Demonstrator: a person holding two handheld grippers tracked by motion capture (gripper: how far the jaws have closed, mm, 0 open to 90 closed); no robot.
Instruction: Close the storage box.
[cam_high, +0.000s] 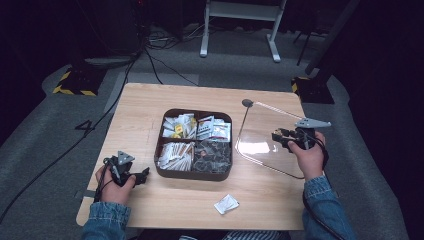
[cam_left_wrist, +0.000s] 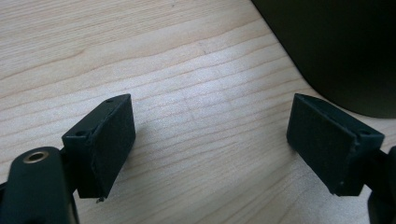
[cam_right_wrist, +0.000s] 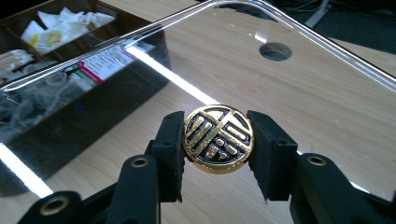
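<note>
Pinching lid knob (cam_right_wrist: 219, 139) between right gripper (cam_right_wrist: 218, 156) pads.

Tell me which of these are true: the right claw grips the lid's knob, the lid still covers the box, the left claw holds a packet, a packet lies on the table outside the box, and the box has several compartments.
1. The right claw grips the round gold-and-black knob of the clear lid. True.
2. The lid covers the box. False: it is held tilted beside the box, which stands uncovered.
3. The left claw holds a packet. False: it is open, with bare table between the pads.
4. A white packet lies on the table outside the box. True.
5. The box has several compartments. True: four.
</note>
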